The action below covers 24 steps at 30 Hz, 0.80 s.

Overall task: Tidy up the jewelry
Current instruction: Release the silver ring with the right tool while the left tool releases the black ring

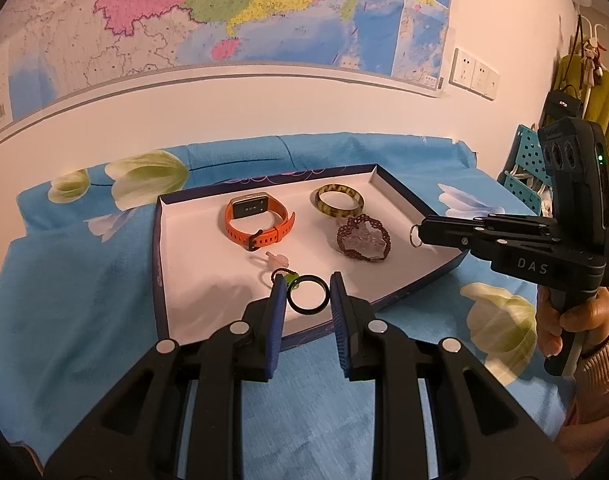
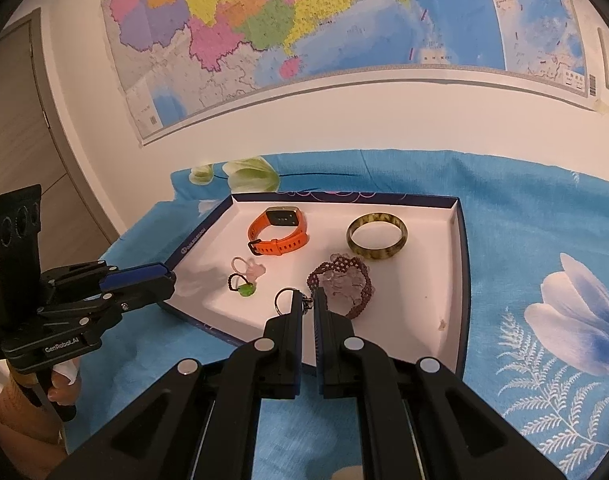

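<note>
While you hold both tools over the near edge of the tray [image 2: 460, 280], what matters is where each small ring sits against its fingers. Your left gripper [image 1: 307, 300] has its blue pads spread, and the black ring [image 1: 307, 294] shows flat-on in the gap between them, low over the white floor at the tray's near rim. I cannot tell whether either pad touches it or whether it already rests on the floor.

Your right gripper [image 2: 308, 308] has its fingers pressed nearly together, pinching the small link of a metal key ring [image 2: 283, 299]; the loop hangs out to the left of the fingertips, above the tray floor just beside the beaded bracelet [image 2: 342, 284]. From the left wrist view that loop pokes past the tip, over the tray's right wall.

Further in lie the orange watch [image 1: 256, 222], the mottled bangle [image 1: 338, 200] and two hair ties [image 2: 244, 278], well clear of both tools. The left tool's near pad hides part of the green-bead tie.
</note>
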### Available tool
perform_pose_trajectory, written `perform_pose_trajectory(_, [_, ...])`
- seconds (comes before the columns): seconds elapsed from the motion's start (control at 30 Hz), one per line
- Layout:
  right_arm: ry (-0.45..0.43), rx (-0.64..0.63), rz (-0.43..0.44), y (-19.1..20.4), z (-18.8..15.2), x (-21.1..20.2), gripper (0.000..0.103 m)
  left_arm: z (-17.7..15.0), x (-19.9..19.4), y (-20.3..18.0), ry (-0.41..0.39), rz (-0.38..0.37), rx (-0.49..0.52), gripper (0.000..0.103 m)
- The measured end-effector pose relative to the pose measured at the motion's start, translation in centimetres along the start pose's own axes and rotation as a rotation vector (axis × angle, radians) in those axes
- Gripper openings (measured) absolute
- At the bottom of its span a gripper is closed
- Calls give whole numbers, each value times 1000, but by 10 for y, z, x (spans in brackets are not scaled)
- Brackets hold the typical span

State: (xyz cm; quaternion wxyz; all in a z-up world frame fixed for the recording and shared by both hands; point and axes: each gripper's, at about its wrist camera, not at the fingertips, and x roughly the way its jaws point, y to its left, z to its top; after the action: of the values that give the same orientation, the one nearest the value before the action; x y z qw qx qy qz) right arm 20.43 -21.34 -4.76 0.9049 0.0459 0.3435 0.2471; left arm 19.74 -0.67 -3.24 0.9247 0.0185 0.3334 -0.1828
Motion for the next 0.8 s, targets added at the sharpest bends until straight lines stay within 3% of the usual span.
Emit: perform_pose_trajectory(0.8, [81,20,-29,-9,4,39,4,4,44,5,81,14,-15,23])
